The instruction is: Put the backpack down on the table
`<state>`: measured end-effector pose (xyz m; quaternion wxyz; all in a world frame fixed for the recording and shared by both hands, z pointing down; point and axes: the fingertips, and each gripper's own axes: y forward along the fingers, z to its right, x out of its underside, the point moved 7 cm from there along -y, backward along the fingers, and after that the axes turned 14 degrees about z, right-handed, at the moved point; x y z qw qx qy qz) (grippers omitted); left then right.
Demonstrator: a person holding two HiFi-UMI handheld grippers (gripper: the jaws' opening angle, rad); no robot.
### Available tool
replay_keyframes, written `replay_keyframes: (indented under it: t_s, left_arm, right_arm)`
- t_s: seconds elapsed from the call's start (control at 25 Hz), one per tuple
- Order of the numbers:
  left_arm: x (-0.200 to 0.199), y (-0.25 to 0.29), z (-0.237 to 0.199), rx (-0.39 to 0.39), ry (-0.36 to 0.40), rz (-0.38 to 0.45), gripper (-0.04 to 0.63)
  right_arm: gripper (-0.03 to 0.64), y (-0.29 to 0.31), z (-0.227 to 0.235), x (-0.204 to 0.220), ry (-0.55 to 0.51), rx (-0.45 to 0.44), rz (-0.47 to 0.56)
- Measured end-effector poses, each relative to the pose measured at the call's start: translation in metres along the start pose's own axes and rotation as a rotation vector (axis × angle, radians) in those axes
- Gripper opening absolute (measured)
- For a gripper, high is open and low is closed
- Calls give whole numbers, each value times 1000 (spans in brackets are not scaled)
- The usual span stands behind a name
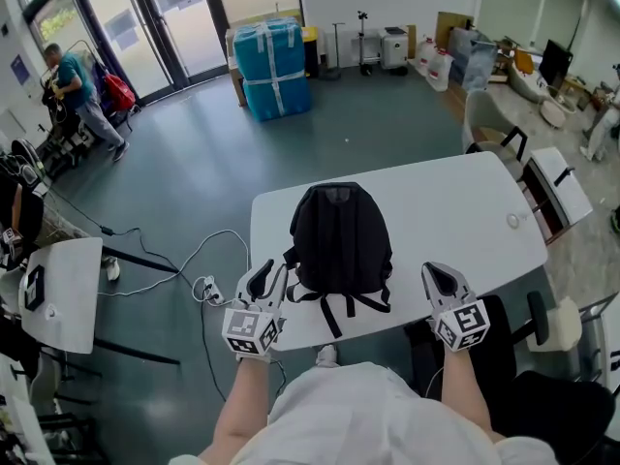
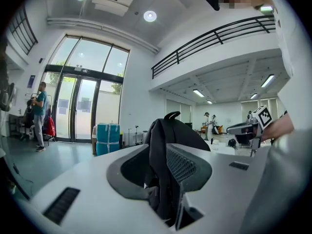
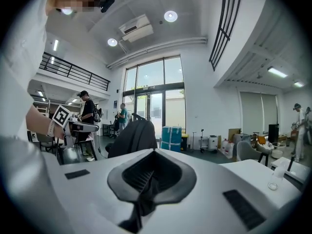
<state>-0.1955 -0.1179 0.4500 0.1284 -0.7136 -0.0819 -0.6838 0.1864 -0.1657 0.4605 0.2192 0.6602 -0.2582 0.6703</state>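
Clamping the backpack (image 1: 341, 231) are the jaws of the left gripper (image 1: 270, 277).

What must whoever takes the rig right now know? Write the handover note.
Left gripper: shut on the backpack, on its black fabric.
Right gripper: jaws together, to the right of the backpack; whether a strap is in them, cannot tell.
Backpack: upright at the near edge of the white table; whether its base rests fully is unclear.
Still to do: settle it on the table, open both grippers.

Backpack (image 1: 339, 235) on table (image 1: 465, 206), between left claw (image 1: 266, 279) and right claw (image 1: 441, 277).
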Motion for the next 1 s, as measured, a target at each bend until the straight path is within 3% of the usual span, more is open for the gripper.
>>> replay_keyframes:
  t_s: [0.6,1.0]
  left_arm:
    - [3,-3,-2,-21,3,-3,72]
    - [2,-3,-6,-16,0,-3,71]
  right_arm:
    - [18,4,1,2,5,-3,-5]
    - [18,9,-4,2,4,-7,-8]
